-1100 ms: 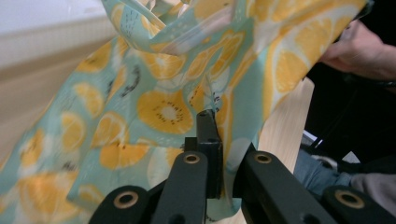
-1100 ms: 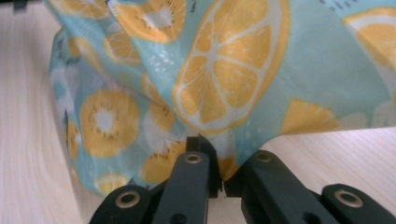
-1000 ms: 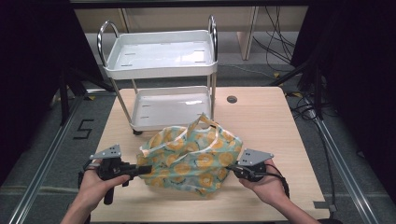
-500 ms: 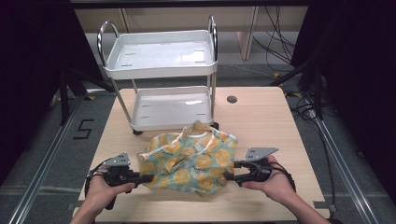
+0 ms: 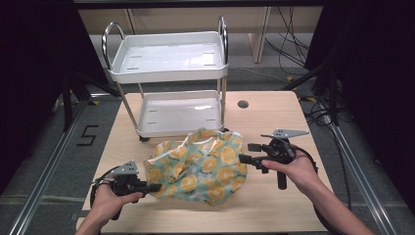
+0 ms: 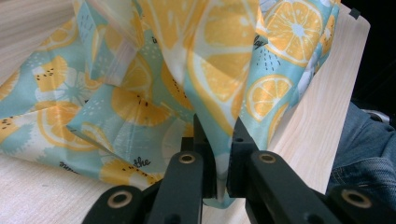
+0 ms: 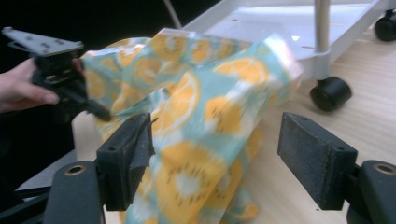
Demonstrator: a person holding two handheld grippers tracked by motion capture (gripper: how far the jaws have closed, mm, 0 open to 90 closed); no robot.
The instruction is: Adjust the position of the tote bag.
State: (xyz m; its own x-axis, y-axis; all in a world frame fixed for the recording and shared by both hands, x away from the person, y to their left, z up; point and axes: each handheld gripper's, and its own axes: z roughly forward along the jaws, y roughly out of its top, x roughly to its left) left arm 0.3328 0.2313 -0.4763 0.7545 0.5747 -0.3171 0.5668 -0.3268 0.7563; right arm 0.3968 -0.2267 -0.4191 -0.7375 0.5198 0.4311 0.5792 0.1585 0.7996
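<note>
The lemon-print bag [image 5: 200,164] lay crumpled on the worktop [image 5: 274,205], its far edge near the white trolley [image 5: 169,73]. The left tool [image 5: 152,187] clenched its near corner. The right tool [image 5: 243,152], jaws just spread wide with nothing gripped, hung beside the bag.

**Rig and operator appearance**

Left gripper [image 5: 151,187]: black body, showing a grey three-cornered plate on top at the lower left of the high view; a black cable is looping out behind it. In the left gripper view its two black jaws are rising from the bottom edge, each link carrying a brass-coloured ringed rivet.

Right gripper [image 5: 247,152]: same black build, grey pointed plate with small screw holes, black cable curling at the right of the frame. Its pads [image 7: 125,154] are looking matte, rectangular, dark grey.

Forearms are showing bare; blue denim is appearing at the right edge of the left gripper view.
</note>
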